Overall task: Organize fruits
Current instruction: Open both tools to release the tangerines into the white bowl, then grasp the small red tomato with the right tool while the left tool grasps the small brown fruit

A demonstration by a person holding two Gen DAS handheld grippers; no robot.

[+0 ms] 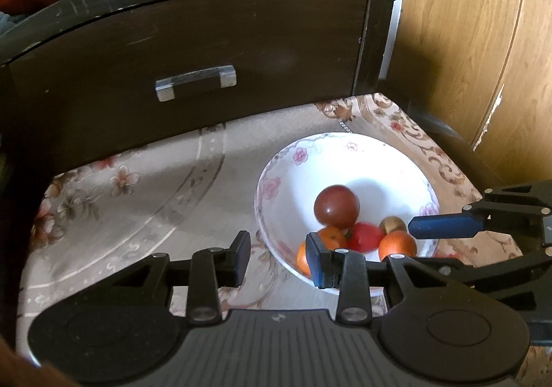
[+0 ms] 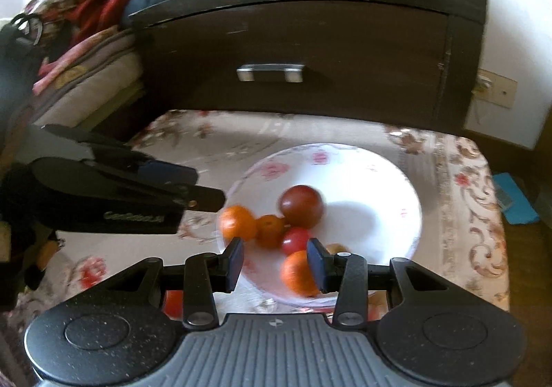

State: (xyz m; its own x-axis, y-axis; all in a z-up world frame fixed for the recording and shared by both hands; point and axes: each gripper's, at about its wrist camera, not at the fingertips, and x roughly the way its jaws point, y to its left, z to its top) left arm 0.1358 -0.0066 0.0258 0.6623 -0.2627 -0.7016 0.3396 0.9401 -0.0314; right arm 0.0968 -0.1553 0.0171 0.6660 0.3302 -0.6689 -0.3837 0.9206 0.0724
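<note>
Both the left tongs (image 1: 278, 254) and right tongs (image 2: 275, 261) gape wide and empty over the white bowl (image 2: 396, 180) of fruit at lower center, a dark red tomato (image 2: 302, 206) topping 3 oranges.

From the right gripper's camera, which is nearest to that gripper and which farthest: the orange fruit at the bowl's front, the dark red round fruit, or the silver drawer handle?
1. Orange fruit, at the right gripper's fingertips.
2. Dark red round fruit, mid-bowl.
3. Silver drawer handle, on the dark cabinet behind.
</note>
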